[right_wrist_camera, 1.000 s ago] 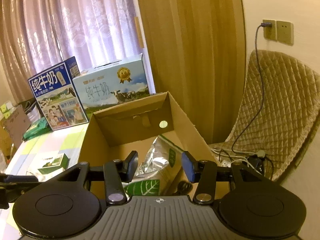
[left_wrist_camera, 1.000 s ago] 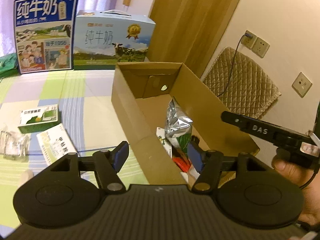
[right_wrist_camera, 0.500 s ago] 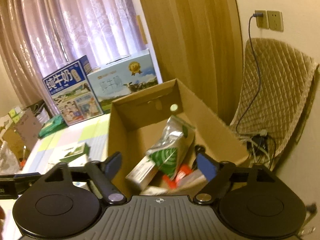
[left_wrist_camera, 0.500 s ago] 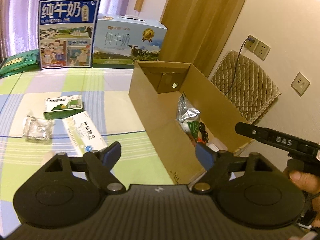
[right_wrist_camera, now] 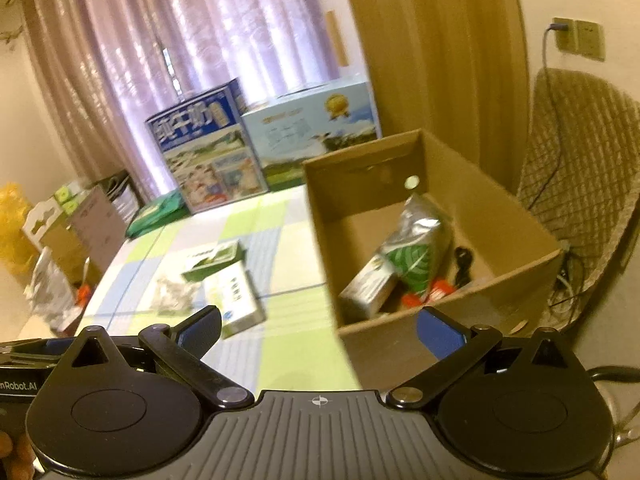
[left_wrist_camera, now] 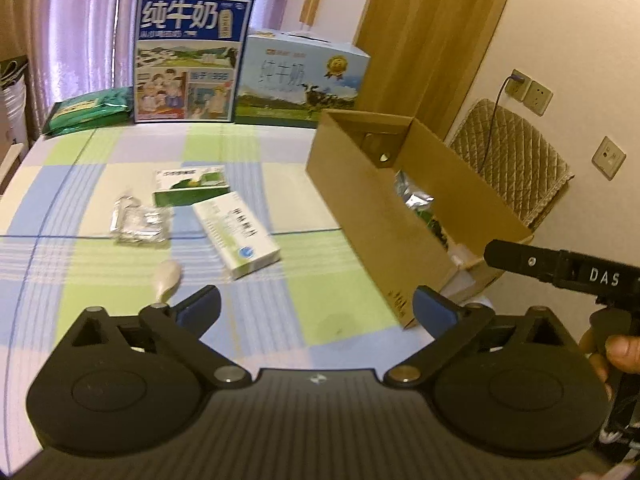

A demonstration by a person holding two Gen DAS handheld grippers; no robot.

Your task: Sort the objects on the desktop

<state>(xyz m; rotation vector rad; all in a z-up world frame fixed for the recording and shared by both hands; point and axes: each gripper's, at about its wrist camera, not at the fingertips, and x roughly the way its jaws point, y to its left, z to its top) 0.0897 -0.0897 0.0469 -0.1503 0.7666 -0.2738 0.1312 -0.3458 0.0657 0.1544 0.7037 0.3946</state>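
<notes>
Both hand-held grippers, left (left_wrist_camera: 316, 308) and right (right_wrist_camera: 318, 326), gape wide, empty. White box (left_wrist_camera: 236, 236) lies at 11 o'clock of the left one, crowded by the blister pack (left_wrist_camera: 140, 226) (risk: catching both). Its slick, overhanging end could slip from a shallow pinch.

**A warm-lit room behind the table**

I see sheer lilac curtains (right_wrist_camera: 224, 40) glowing with daylight, flanked by tan drapes (right_wrist_camera: 436, 48). The cream wall (left_wrist_camera: 568, 28) on my right carries wall sockets (left_wrist_camera: 530, 92), one with a purple cable plugged in. A chair draped in a quilted beige cover (left_wrist_camera: 516, 152) stands against that wall. Two milk cartons (left_wrist_camera: 188, 60) stand before the curtains on the checked tablecloth (left_wrist_camera: 120, 148).
</notes>
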